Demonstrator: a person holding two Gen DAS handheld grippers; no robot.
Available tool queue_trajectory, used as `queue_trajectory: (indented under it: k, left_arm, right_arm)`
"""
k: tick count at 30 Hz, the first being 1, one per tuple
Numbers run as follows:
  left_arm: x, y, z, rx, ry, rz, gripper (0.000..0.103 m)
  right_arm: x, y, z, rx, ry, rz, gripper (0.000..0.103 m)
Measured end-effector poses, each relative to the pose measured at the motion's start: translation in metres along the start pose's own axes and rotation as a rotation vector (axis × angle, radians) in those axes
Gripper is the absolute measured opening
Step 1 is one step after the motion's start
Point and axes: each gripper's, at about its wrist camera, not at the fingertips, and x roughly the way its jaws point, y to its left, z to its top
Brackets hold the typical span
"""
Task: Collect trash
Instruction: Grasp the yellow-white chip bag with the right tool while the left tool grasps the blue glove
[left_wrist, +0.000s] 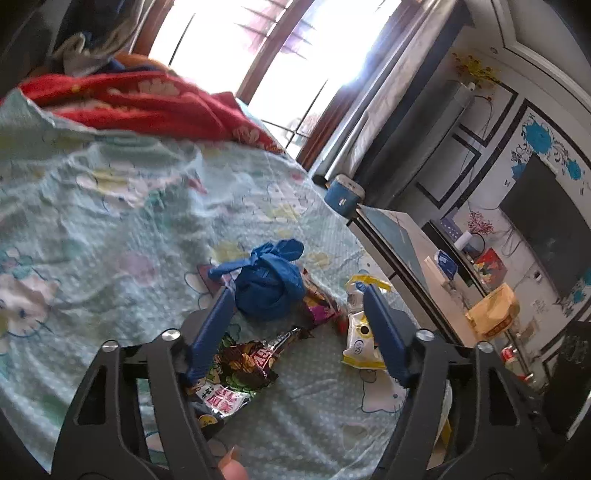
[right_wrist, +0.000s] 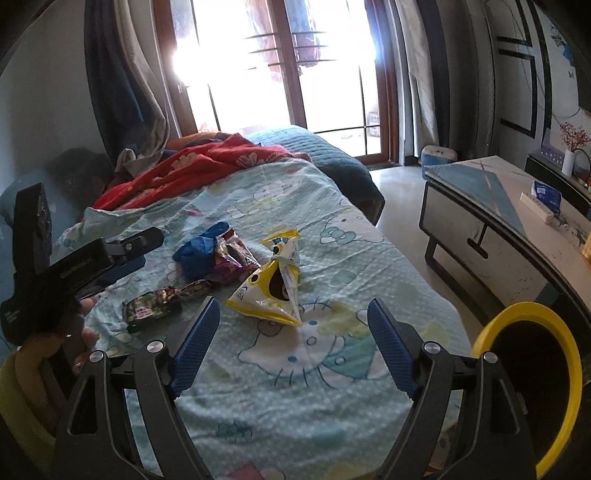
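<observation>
Red Chinese characters on the white end of the dark snack wrapper (left_wrist: 236, 373) – too blurred to read, other labels illegible

The left gripper (left_wrist: 299, 295) tilts downward, its blue fingers (left_wrist: 212, 332) spread apart with nothing pressed between the pads. A fingertip of the left hand (left_wrist: 232, 467) shows below its frame. The right gripper (right_wrist: 293, 314) also angles downward, its jaws wide and empty. From the right wrist view, the left hand (right_wrist: 79, 332) wraps the other gripper's black body, with a yellow-green sleeve (right_wrist: 18, 398) at the wrist.
</observation>
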Motion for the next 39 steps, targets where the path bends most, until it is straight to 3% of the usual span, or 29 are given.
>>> queue_trajectory:
  k: [6, 14, 16, 22, 25, 26, 30, 39]
  left_arm:
    - [0.019, 0.0, 0.003, -0.013, 0.049, -0.021, 0.05]
    - [0.039, 0.009, 0.009, -0.066, 0.081, 0.021, 0.05]
    - [0.043, 0.012, 0.009, -0.078, 0.088, 0.03, 0.05]
    - [0.053, 0.017, 0.009, -0.099, 0.108, 0.034, 0.049]
    - [0.057, 0.019, 0.009, -0.098, 0.117, 0.038, 0.035]
    - [0.059, 0.021, 0.008, -0.1, 0.123, 0.037, 0.028]
    - [0.062, 0.023, 0.007, -0.1, 0.133, 0.029, 0.014]
    - [0.052, 0.022, 0.001, -0.086, 0.125, -0.021, 0.003]
  right_arm:
    - [0.031, 0.002, 0.001, -0.01, 0.042, -0.009, 0.08]
    - [0.067, 0.004, -0.001, 0.0, 0.105, 0.018, 0.079]
    - [0.074, 0.004, -0.001, 0.01, 0.122, 0.028, 0.075]
    - [0.09, 0.003, -0.008, 0.066, 0.154, 0.083, 0.051]
    - [0.088, 0.007, -0.01, 0.037, 0.142, 0.079, 0.044]
    - [0.086, 0.006, -0.012, 0.041, 0.138, 0.082, 0.036]
    - [0.081, 0.001, -0.019, 0.06, 0.119, 0.093, 0.035]
    - [0.061, -0.003, -0.034, 0.076, 0.103, 0.098, 0.031]
